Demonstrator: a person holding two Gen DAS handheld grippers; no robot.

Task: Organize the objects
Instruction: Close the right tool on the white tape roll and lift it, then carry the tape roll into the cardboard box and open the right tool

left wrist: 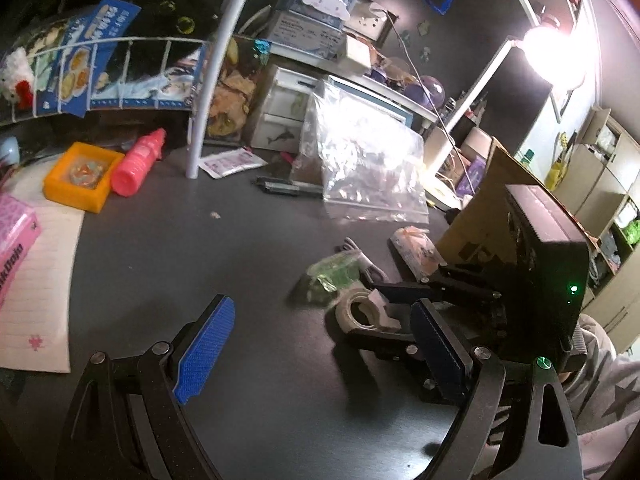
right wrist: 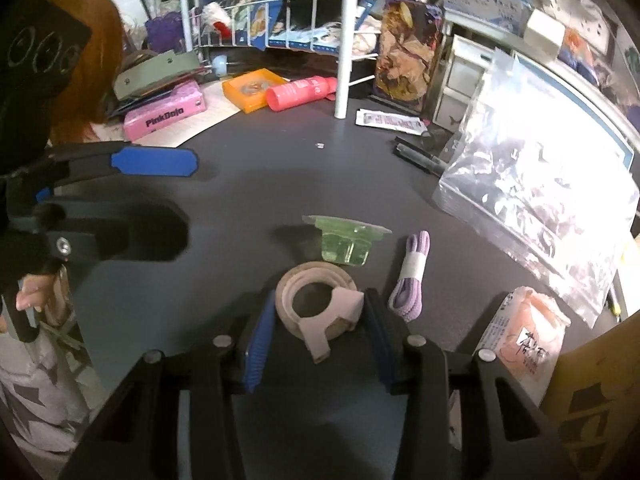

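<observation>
A beige tape roll with a loose tab lies on the dark table. My right gripper has its blue-padded fingers closed against both sides of the roll. The roll also shows in the left wrist view, between the right gripper's fingers. My left gripper is open and empty above bare table, left of the roll; it shows in the right wrist view at left. A green clear packet and a purple cord bundle lie just beyond the roll.
A large clear zip bag lies at right, a peach packet and a cardboard box near right. A pink bottle, orange tray, pink box and white rack pole stand at back.
</observation>
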